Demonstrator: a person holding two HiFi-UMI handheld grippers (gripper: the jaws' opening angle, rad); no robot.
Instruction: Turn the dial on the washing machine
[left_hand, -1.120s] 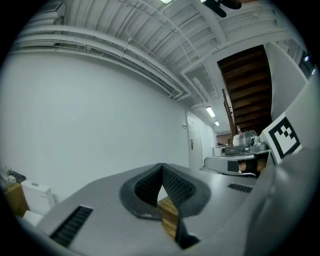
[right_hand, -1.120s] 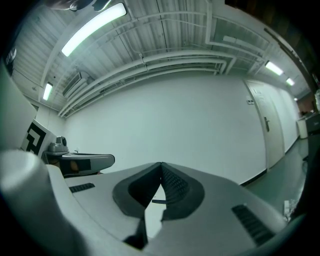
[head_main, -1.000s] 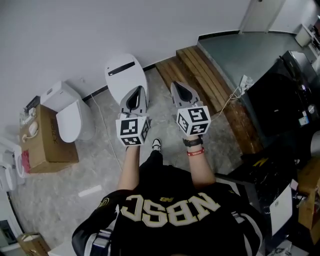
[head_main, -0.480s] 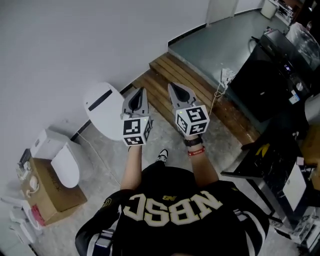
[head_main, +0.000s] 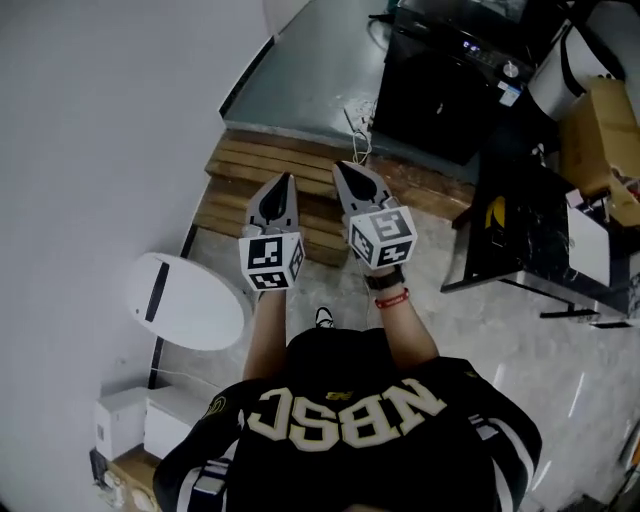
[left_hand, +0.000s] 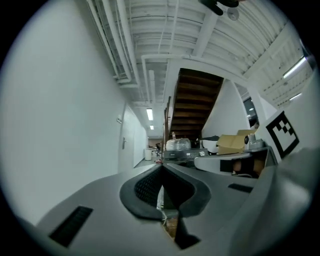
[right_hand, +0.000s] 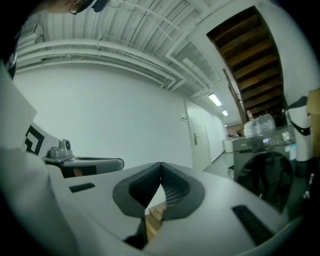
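Observation:
The dark washing machine (head_main: 445, 85) stands at the top of the head view, with a small silver dial (head_main: 511, 69) on its top panel. It also shows at the right in the right gripper view as a grey washing machine (right_hand: 265, 167) with a round door, and far off as a washing machine (left_hand: 182, 155) in the left gripper view. My left gripper (head_main: 279, 184) and right gripper (head_main: 345, 168) are held side by side, level, well short of the machine. Both are shut and empty; the tips of the left gripper (left_hand: 161, 165) and of the right gripper (right_hand: 161, 164) meet.
A wooden pallet (head_main: 255, 185) lies on the floor under the grippers, against a grey mat (head_main: 310, 80). A white oval appliance (head_main: 190, 300) sits by the wall at left. A black rack (head_main: 530, 235) and a cardboard box (head_main: 600, 120) stand at right. A cable (head_main: 356, 125) trails before the machine.
The person has turned right: the white oval appliance and pallet slid left and down, the washing machine swung to the top centre. Both grippers stay shut, side by side.

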